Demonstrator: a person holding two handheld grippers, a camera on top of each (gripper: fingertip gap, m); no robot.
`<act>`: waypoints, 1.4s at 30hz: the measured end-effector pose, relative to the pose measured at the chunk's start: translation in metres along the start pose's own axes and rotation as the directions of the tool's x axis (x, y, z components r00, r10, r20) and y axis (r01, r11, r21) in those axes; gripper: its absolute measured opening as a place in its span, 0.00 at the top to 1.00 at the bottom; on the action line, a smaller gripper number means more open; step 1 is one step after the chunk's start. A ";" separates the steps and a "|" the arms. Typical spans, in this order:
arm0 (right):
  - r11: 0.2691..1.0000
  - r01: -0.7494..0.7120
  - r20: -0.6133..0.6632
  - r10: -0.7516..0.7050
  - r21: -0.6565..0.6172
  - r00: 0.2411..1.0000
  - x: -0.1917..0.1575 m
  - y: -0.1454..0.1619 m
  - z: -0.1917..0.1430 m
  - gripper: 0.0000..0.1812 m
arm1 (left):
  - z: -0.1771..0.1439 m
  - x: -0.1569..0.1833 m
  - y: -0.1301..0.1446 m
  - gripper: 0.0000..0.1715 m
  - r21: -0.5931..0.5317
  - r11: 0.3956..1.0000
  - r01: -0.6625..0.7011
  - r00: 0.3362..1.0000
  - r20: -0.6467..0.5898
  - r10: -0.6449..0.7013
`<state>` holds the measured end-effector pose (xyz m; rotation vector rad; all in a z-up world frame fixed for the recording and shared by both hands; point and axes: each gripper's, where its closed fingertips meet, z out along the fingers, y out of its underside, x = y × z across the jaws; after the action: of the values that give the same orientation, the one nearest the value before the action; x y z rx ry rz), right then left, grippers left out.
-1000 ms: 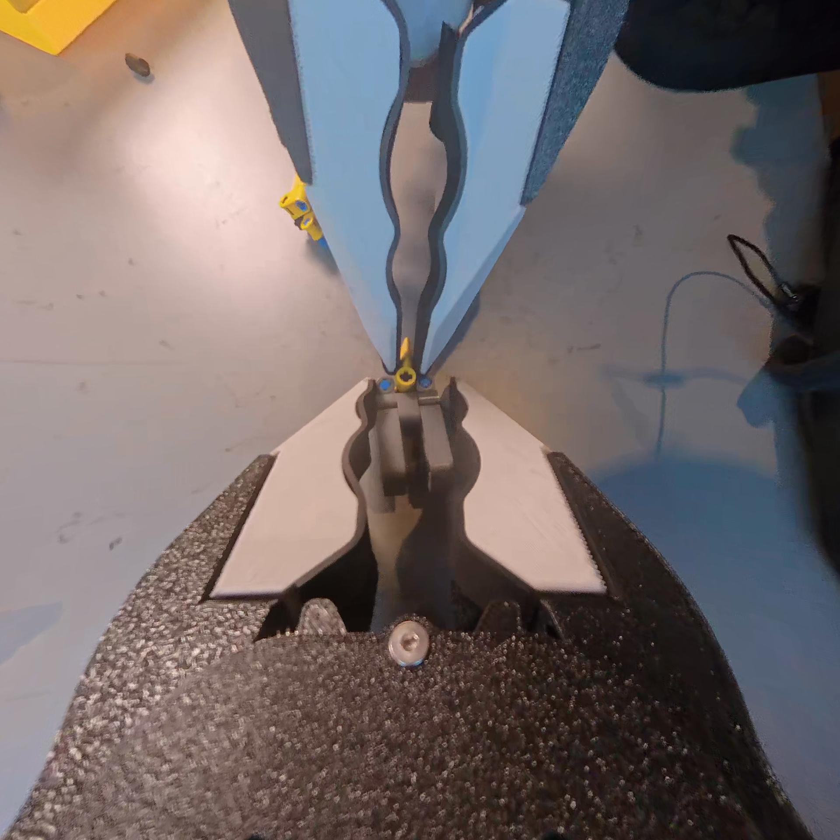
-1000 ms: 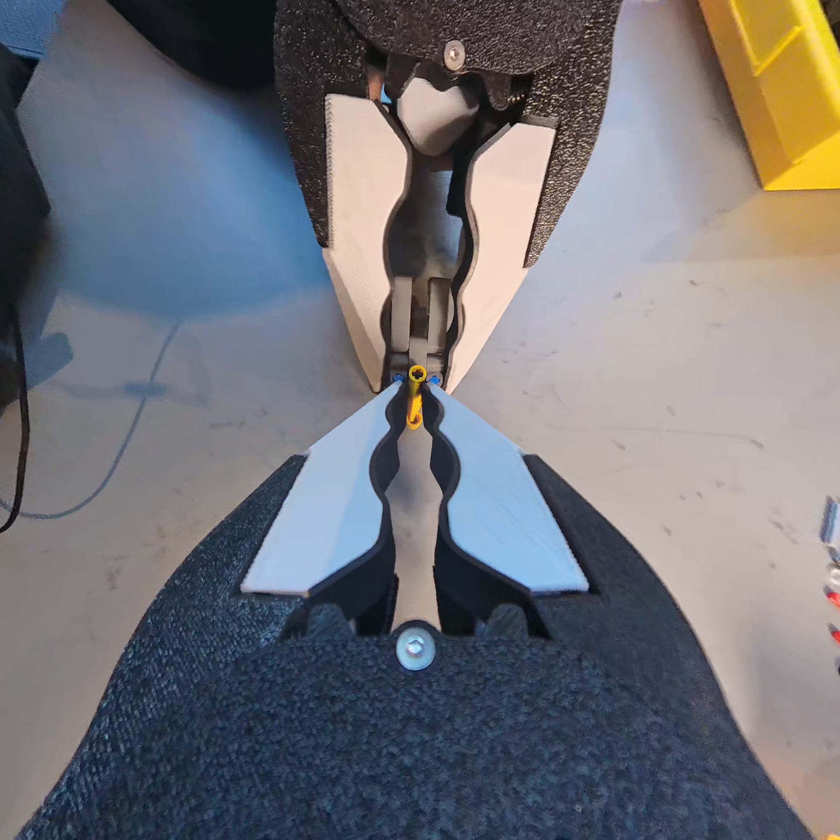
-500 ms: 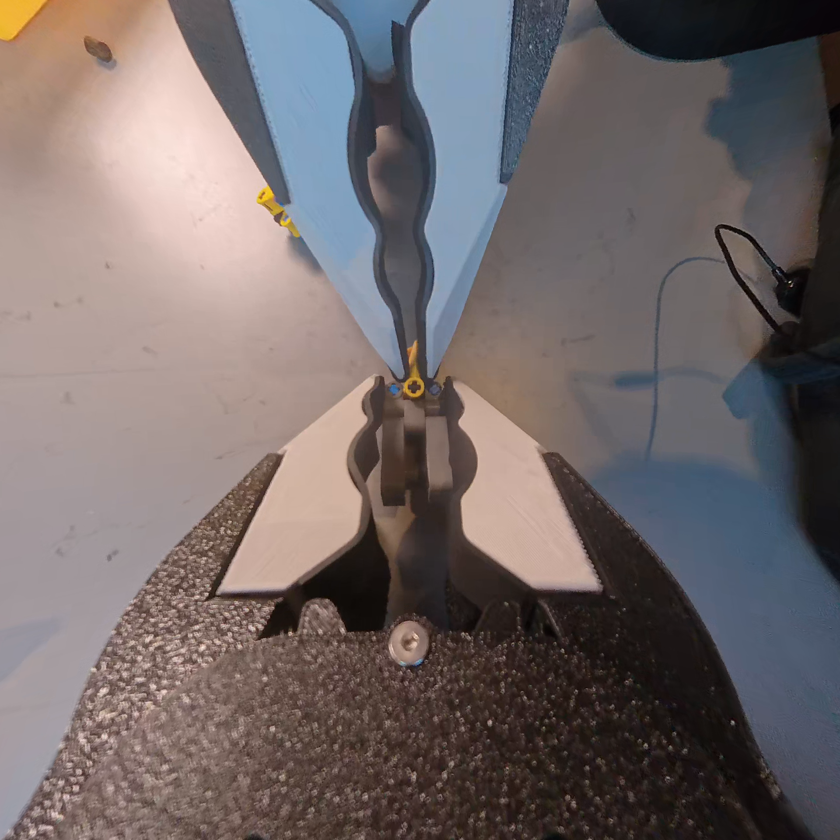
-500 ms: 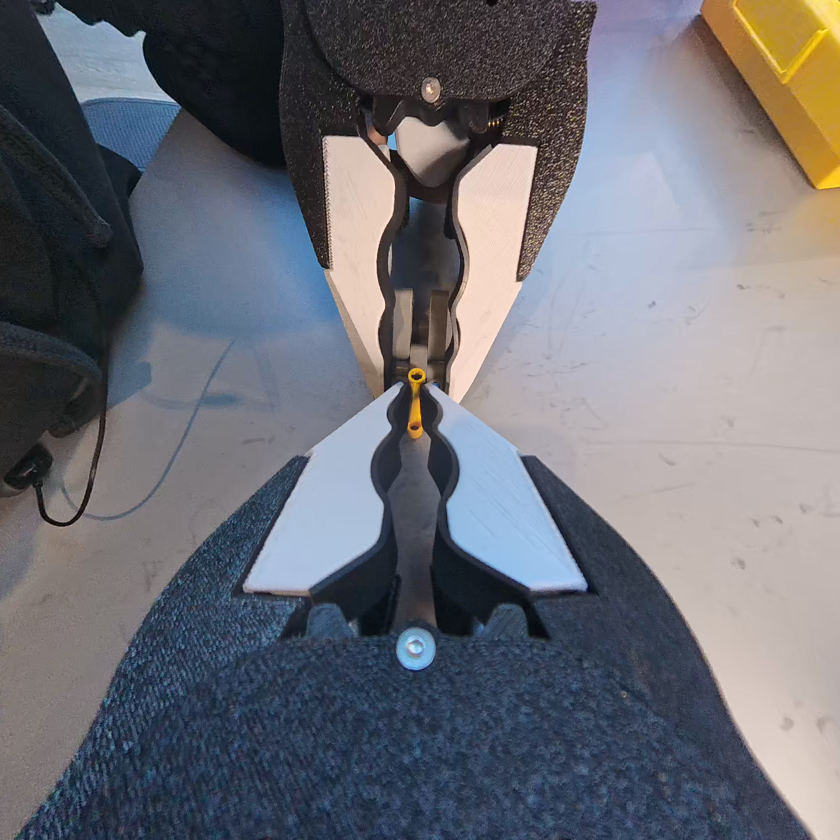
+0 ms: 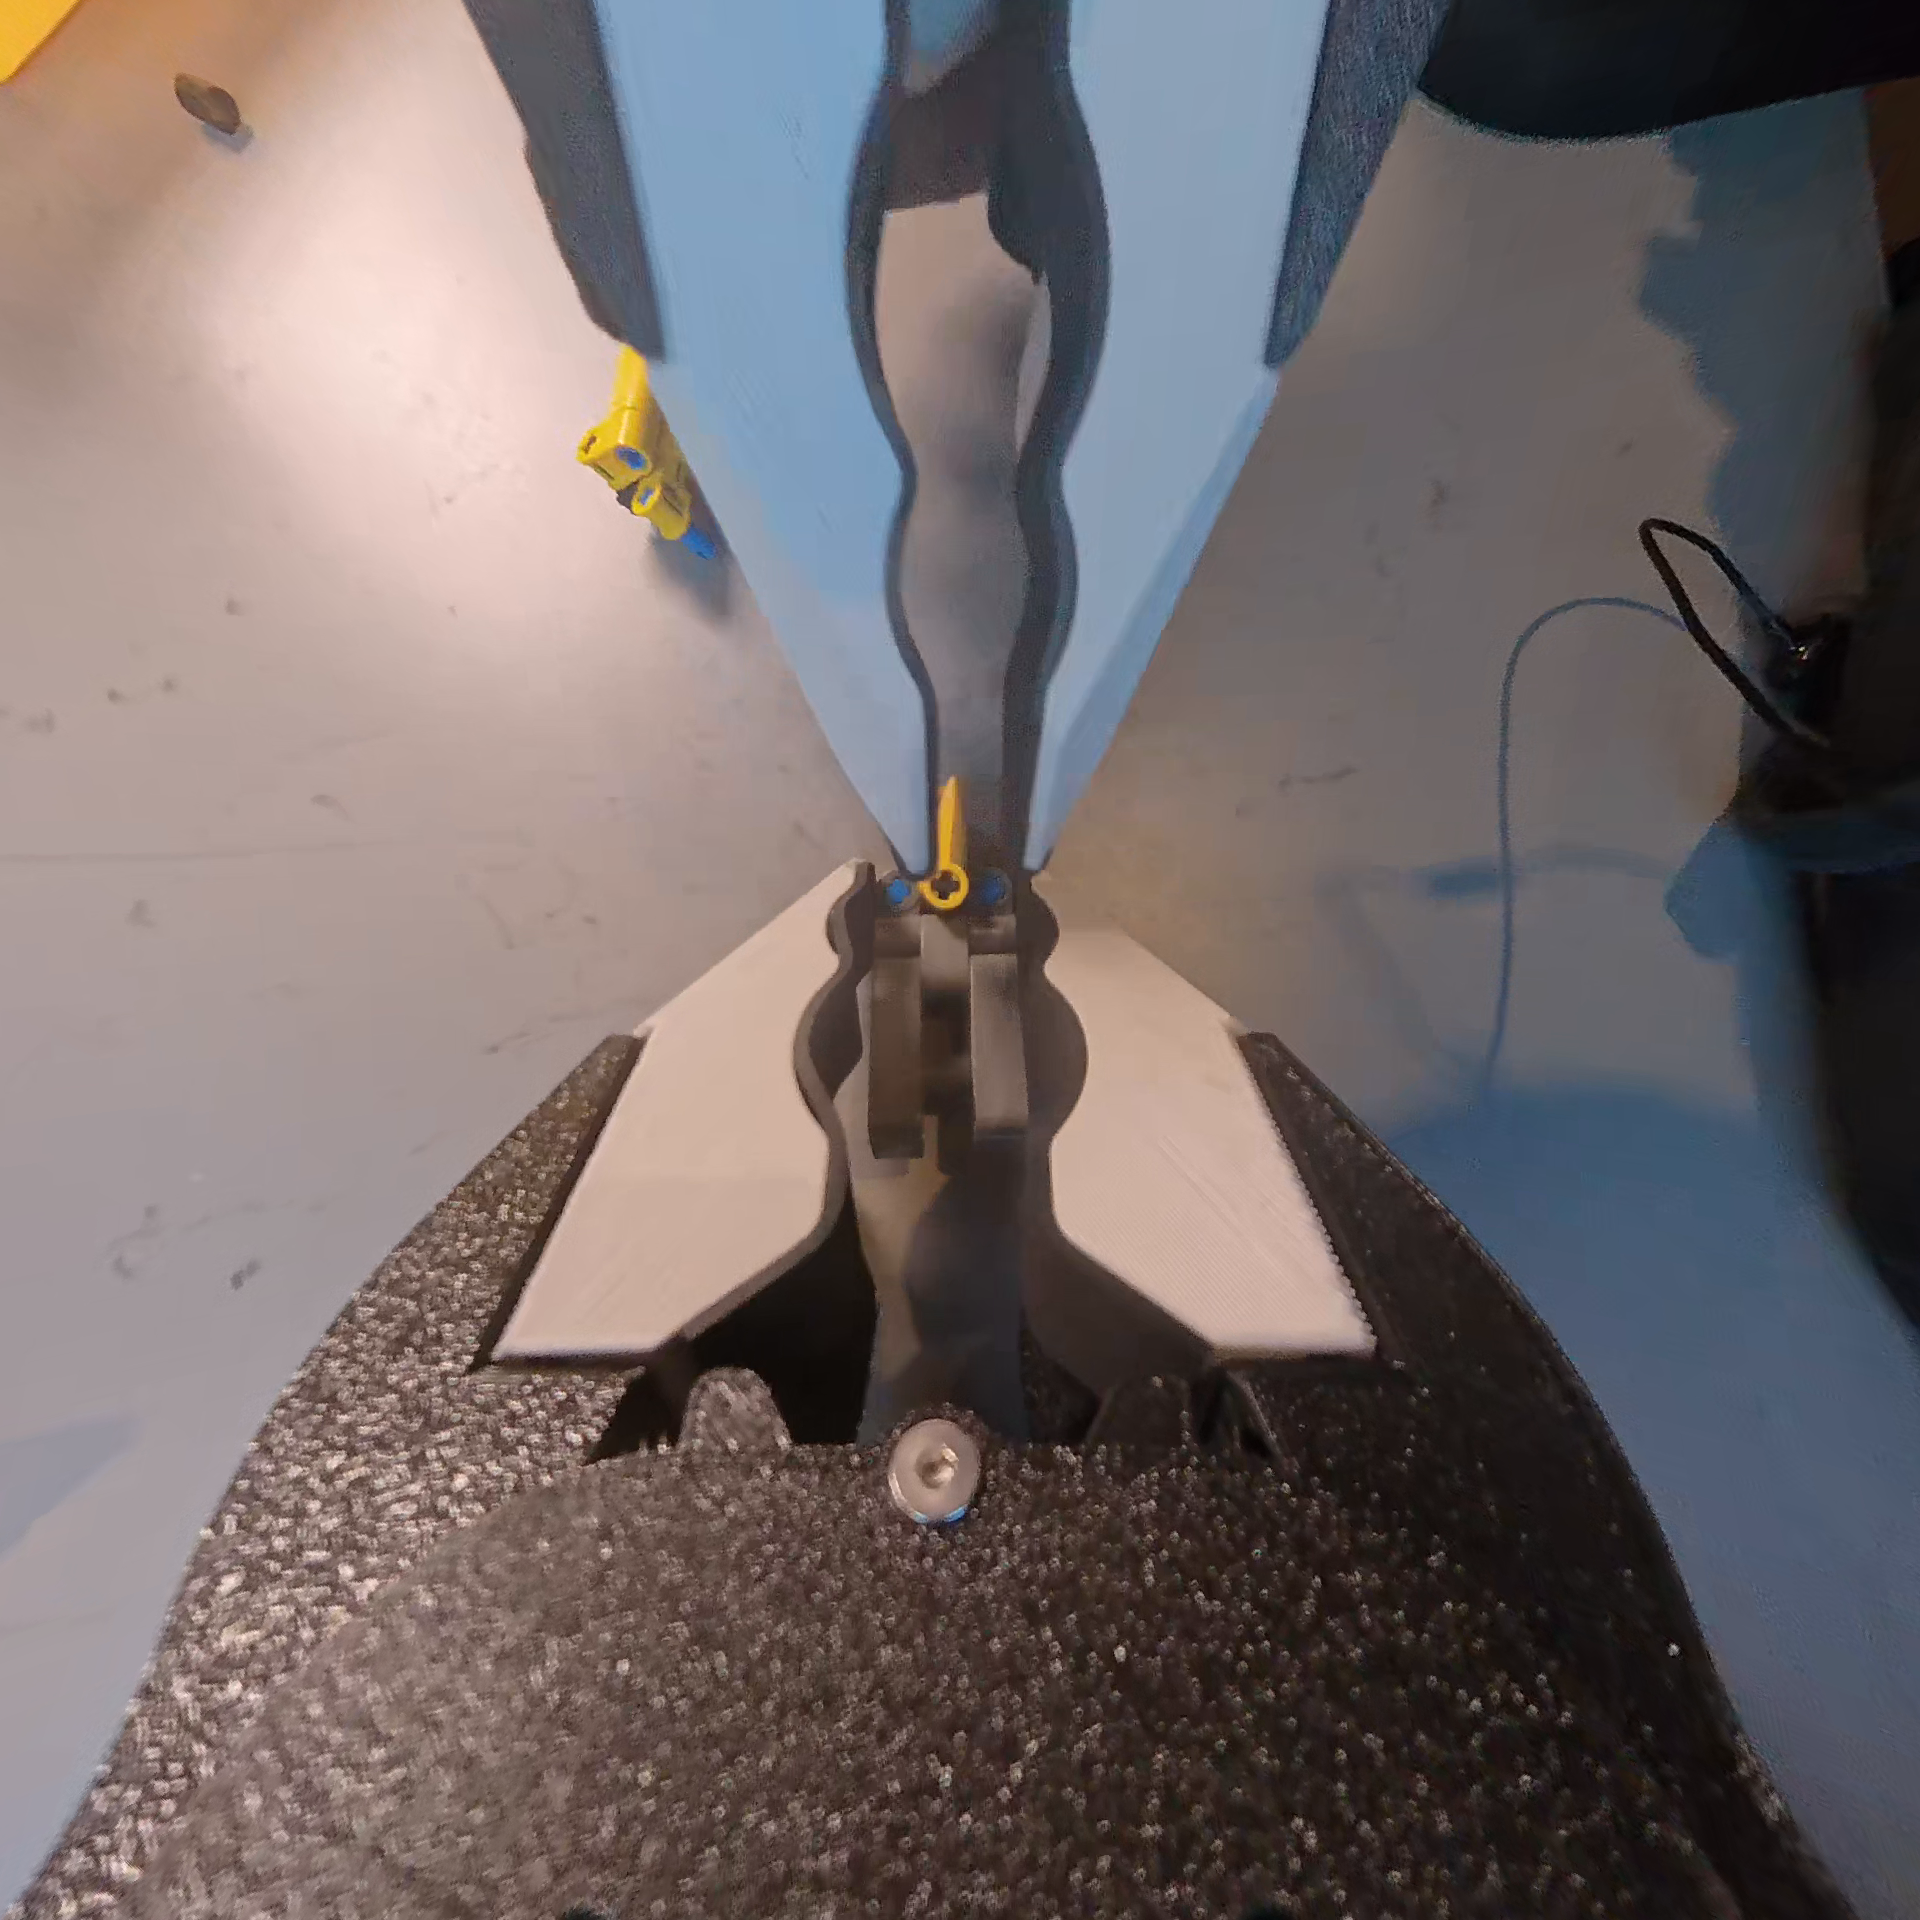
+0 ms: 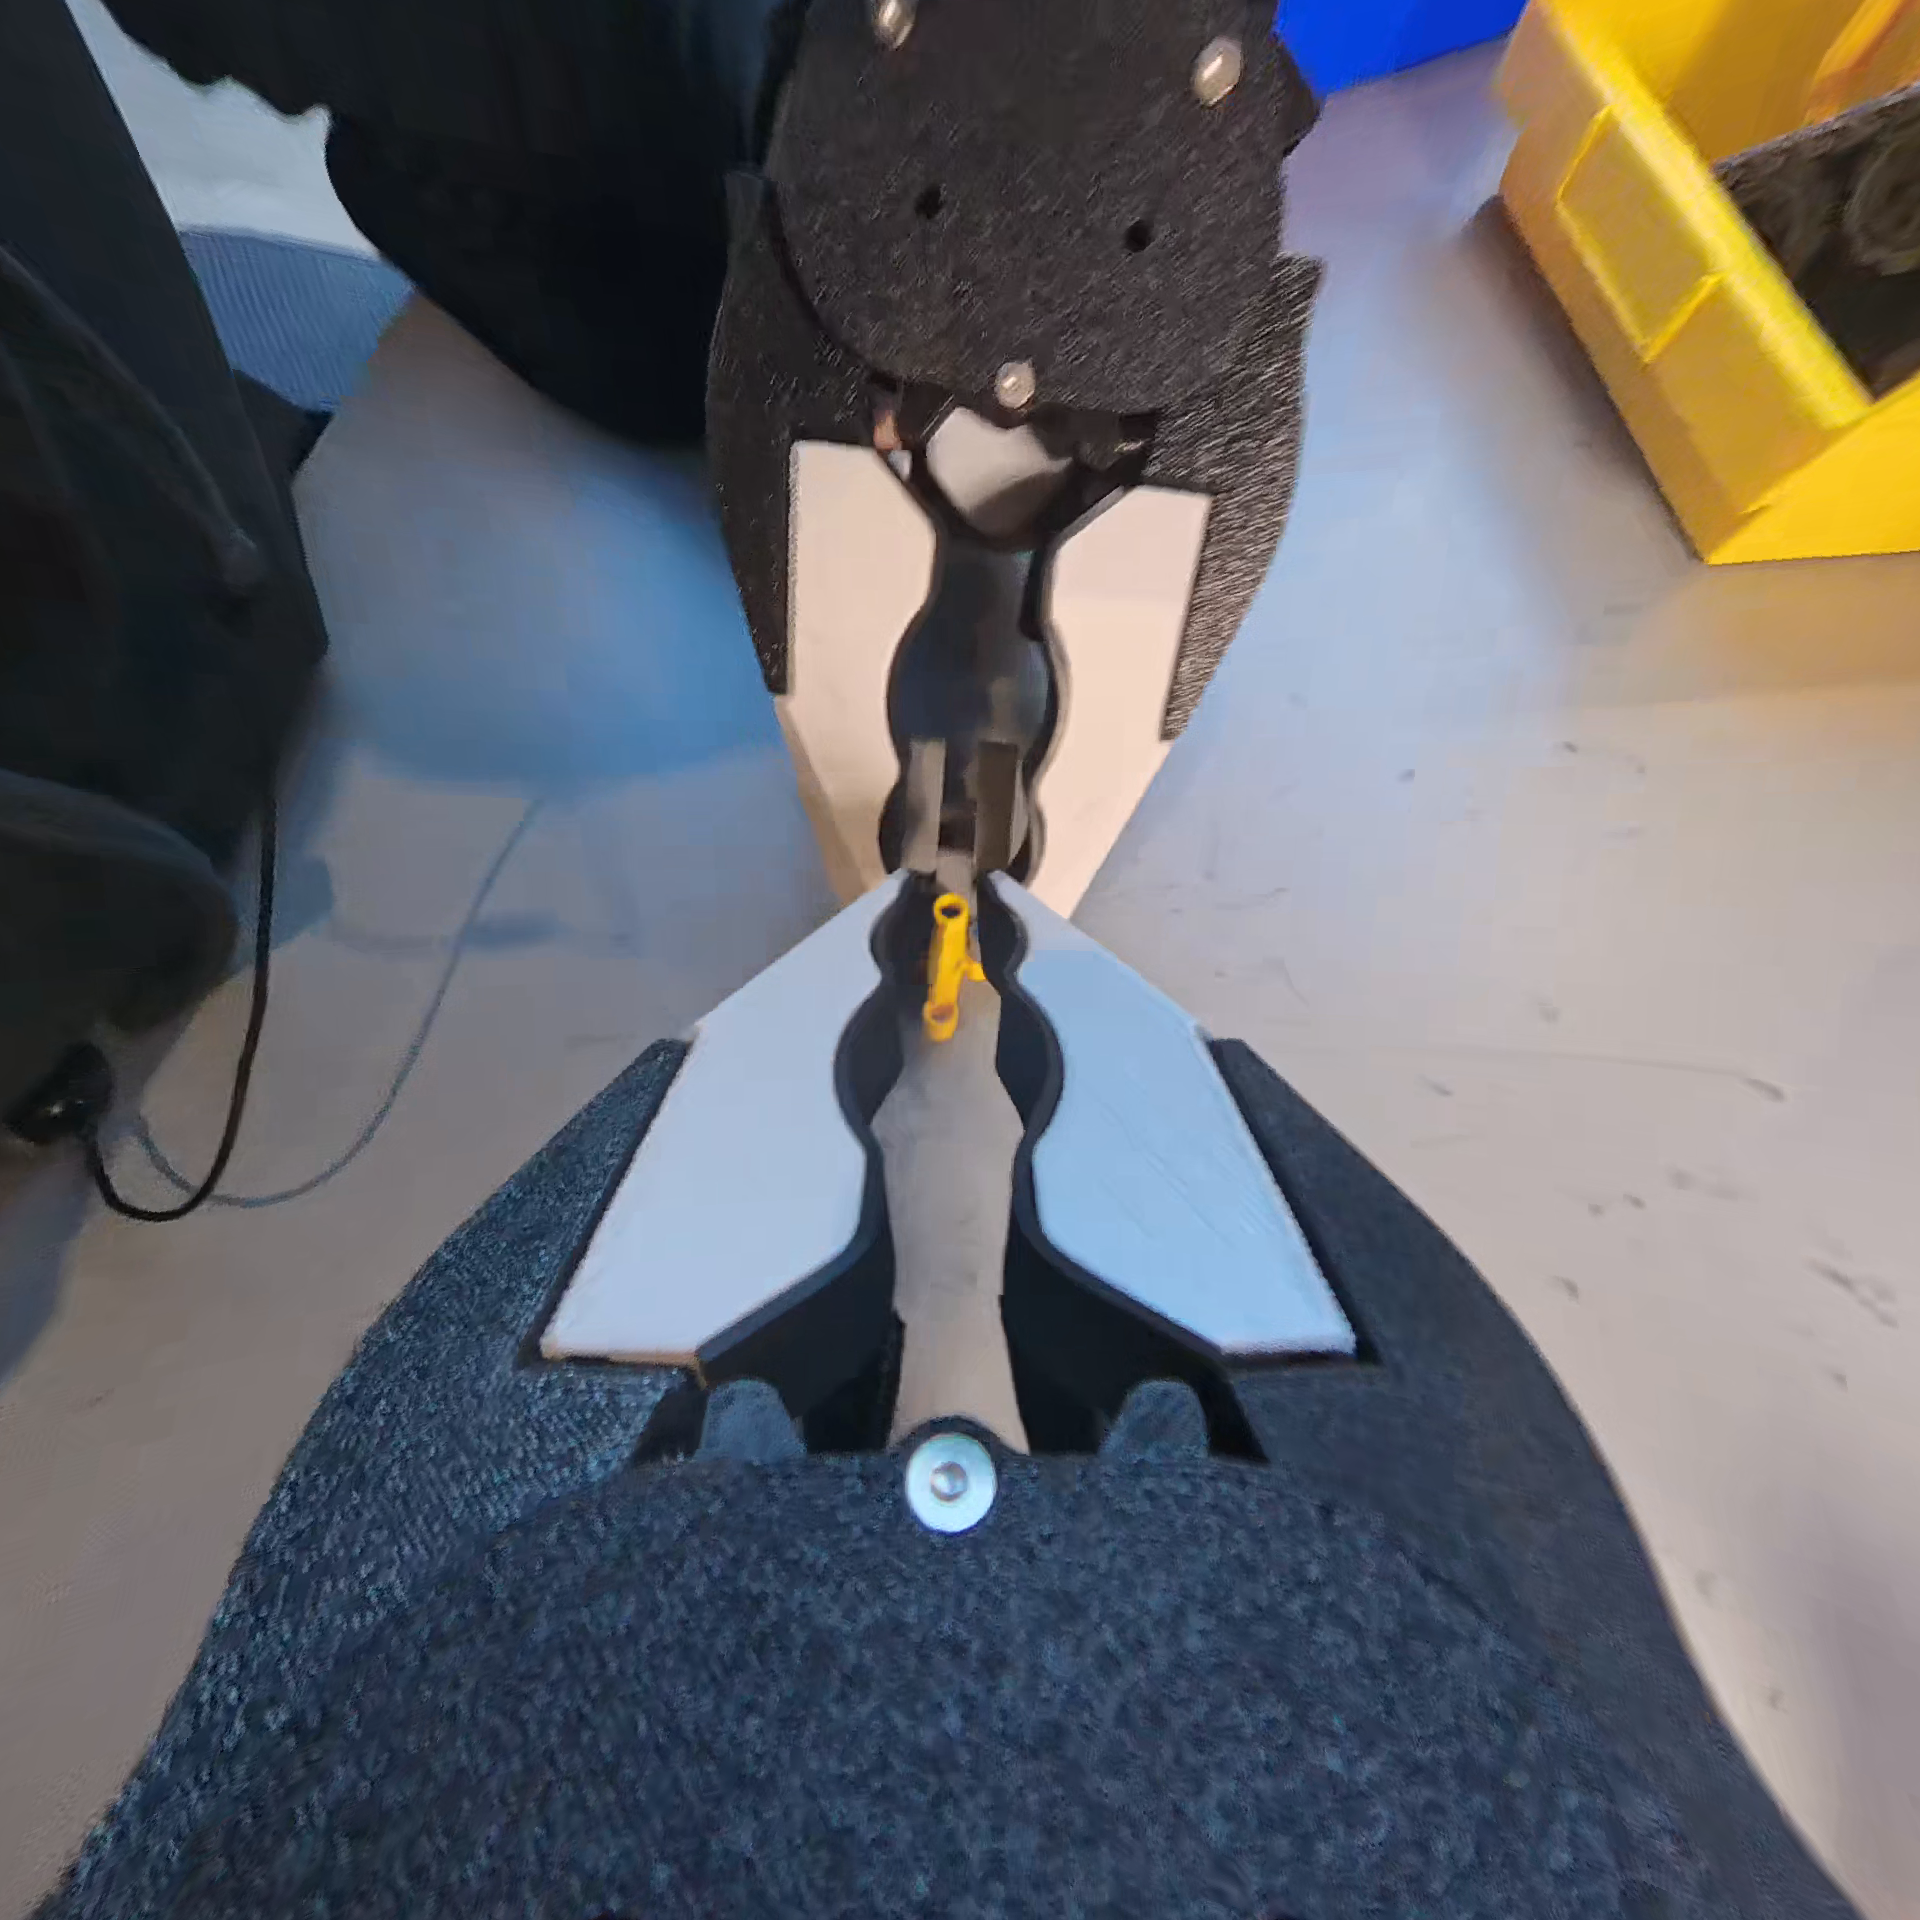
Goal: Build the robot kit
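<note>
Two tip-to-tip: left hand-held gripper [image 5: 940,904] clamps dark grey pieces [image 5: 943,1029], right hand-held gripper [image 6: 948,914] pinches a yellow connector [image 6: 948,966].

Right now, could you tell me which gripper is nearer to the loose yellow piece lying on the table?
The right gripper: in the left wrist view its finger partly covers the loose yellow piece. The left gripper sits farther back, meeting it tip to tip.

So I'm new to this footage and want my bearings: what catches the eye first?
Two grippers meet tip to tip over a pale table. The right gripper pinches a small yellow pin, and the left gripper holds a dark two-armed piece against it. A yellow bin sits at far right, and a loose yellow part lies on the left.
</note>
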<state>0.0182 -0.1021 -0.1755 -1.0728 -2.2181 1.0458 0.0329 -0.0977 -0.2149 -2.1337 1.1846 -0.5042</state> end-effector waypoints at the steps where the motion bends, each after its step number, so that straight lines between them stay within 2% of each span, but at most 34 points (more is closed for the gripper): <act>1: 1.000 0.013 0.006 -0.013 -0.024 1.000 -0.003 0.003 0.005 0.94 | 0.000 0.000 0.000 0.85 0.000 1.000 0.000 1.000 0.001 0.000; 5: 0.998 -0.003 0.003 0.004 -0.067 1.000 0.002 0.006 0.008 0.96 | 0.000 0.000 0.000 0.84 0.018 0.999 -0.029 0.999 0.013 0.029; 7: 0.997 -0.011 0.027 0.013 -0.076 1.000 0.001 0.006 0.009 0.96 | -0.003 0.000 0.002 0.77 0.015 0.999 -0.041 0.999 0.014 0.041; 10: 0.994 0.004 0.035 0.000 -0.113 0.999 -0.001 0.011 0.013 0.95 | -0.010 -0.001 0.005 0.76 0.021 0.999 -0.033 0.999 0.010 0.033; 13: 0.992 -0.015 0.050 0.021 -0.124 0.999 -0.002 0.015 0.017 0.96 | -0.009 0.001 0.009 0.77 0.005 0.999 -0.036 0.999 0.005 0.036; 16: 0.990 -0.020 0.055 0.028 -0.137 0.998 -0.001 0.015 0.017 0.96 | -0.006 0.001 0.006 0.85 0.019 0.999 -0.036 0.999 0.009 0.036; 20: 0.989 -0.050 0.062 0.059 -0.142 0.996 -0.002 0.016 0.016 0.97 | -0.006 0.001 0.005 0.85 0.021 1.000 -0.011 1.000 -0.001 0.011; 24: 0.994 -0.087 0.011 0.087 -0.063 0.996 -0.002 0.012 0.015 0.98 | -0.005 0.002 0.005 0.85 -0.031 0.999 -0.012 0.999 0.030 0.013; 30: 0.981 -0.181 0.017 0.180 0.076 0.983 -0.003 0.007 0.010 0.98 | -0.005 0.004 0.005 0.85 -0.052 0.999 -0.008 1.000 0.016 0.009; 38: 0.975 -0.182 0.049 0.177 0.125 0.983 -0.007 0.000 0.007 0.98 | -0.004 0.007 0.003 0.85 -0.059 0.998 -0.014 1.000 -0.006 0.014; 42: 0.982 -0.152 0.013 0.152 0.113 0.988 -0.003 0.002 0.008 0.97 | -0.006 0.005 -0.001 0.85 0.023 1.000 -0.007 1.000 -0.015 0.008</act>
<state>0.0163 -0.1071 -0.1822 -1.2050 -2.0784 1.2244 0.0322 -0.1041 -0.2099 -2.1090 1.1891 -0.5287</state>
